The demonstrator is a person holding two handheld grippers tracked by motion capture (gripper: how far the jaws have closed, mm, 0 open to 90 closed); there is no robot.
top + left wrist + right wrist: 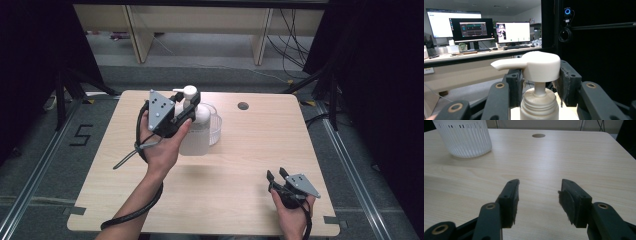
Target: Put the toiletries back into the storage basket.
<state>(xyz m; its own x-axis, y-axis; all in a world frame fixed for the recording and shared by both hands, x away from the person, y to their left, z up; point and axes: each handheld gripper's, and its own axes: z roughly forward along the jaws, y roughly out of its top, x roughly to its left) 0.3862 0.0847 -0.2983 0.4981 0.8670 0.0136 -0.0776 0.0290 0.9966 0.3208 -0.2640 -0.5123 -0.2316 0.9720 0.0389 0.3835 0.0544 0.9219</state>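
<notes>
Nearest, at the table's point(235, 200) front right corner: right hand point(292, 212) low on the wood, holding the right gripper point(276, 173) with its grey three-cornered plate point(303, 184) on top. Jaws spread wide in the right gripper view point(538, 195), nothing between the pads, bare light-wood grain beneath and ahead.

Farther in, left of centre: left forearm reaching up from the bottom edge, black cable point(132, 212) looping below it, left hand point(162, 145) wrapped around the left gripper point(192, 107). Grey plate point(159, 109) tilted toward the camera. Jaws set on either side of the neck of a white pump bottle point(196, 135), just under the pump head point(189, 91). In the left gripper view, pads point(565, 82) close against the pump stem and collar point(538, 100), spout point(506, 64) pointing to that view's left; firm contact with the neck likely, though hard to confirm on both sides. Bottle upright on the table, near the far edge.

Just behind and to the right of the bottle, touching or nearly so: a clear ribbed plastic cup point(215, 125), seen in the right gripper view as a white ribbed container point(464, 137) at upper left.

Beyond that, a round cable hole point(243, 106) in the tabletop. Past the table, grey floor, wooden furniture legs, loose cables; monitors point(472, 28) on a desk in the left gripper view.
</notes>
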